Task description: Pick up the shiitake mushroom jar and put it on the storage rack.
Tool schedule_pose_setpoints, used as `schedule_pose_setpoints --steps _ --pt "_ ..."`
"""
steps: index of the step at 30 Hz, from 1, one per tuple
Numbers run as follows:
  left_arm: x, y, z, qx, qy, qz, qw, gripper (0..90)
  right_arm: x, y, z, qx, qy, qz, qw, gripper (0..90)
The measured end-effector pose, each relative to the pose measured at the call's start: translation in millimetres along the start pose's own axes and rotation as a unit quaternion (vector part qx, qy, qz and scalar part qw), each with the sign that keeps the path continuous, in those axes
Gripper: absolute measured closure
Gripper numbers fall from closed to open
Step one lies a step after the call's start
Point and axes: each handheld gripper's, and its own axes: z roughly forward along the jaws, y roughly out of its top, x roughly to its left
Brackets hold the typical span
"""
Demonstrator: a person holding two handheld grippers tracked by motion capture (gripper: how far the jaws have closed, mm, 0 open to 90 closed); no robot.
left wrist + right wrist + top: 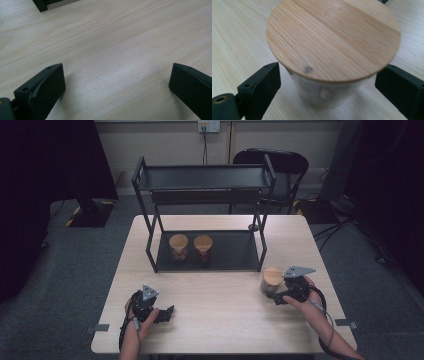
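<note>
- On the table near its right edge, the jar is standing between the jaws of the right gripper, which are spread and not yet touching the glass.
- Left gripper is resting with jaws wide apart, holding nothing.
- If the jaws are closing under the wide lid off-centre, the jar is risking to tip or slip.

A black metal rack with 2 shelves stands on the far half of the light wood bench. On its lower shelf, left of centre, 2 jars with round wooden lids stand side by side: the left jar and the right jar, close together, though whether they touch cannot be told. The upper shelf sits well above them. Beyond the bench, a black chair stands on the grey floor at the far right. A wall socket is on the far wall, with a cable hanging from it.
</note>
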Motion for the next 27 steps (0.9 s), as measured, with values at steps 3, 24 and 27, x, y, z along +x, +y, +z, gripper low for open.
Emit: schedule_pose_setpoints --steps 3,24,27 --pt "0.0 0.0 0.0 0.0 0.0 0.0 1.0 0.2 0.8 0.8 2.8 0.0 0.0 -0.003 1.0 8.7" --pt "0.0 0.0 0.0 0.0 0.0 0.0 1.0 0.2 2.8 8.6 12.6 -0.013 -0.006 -0.011 0.9998 25.0" --pt "0.0 0.0 0.0 0.0 0.0 0.0 1.0 0.2 1.9 8.3 12.4 -0.015 -0.003 -0.008 0.9998 25.3"
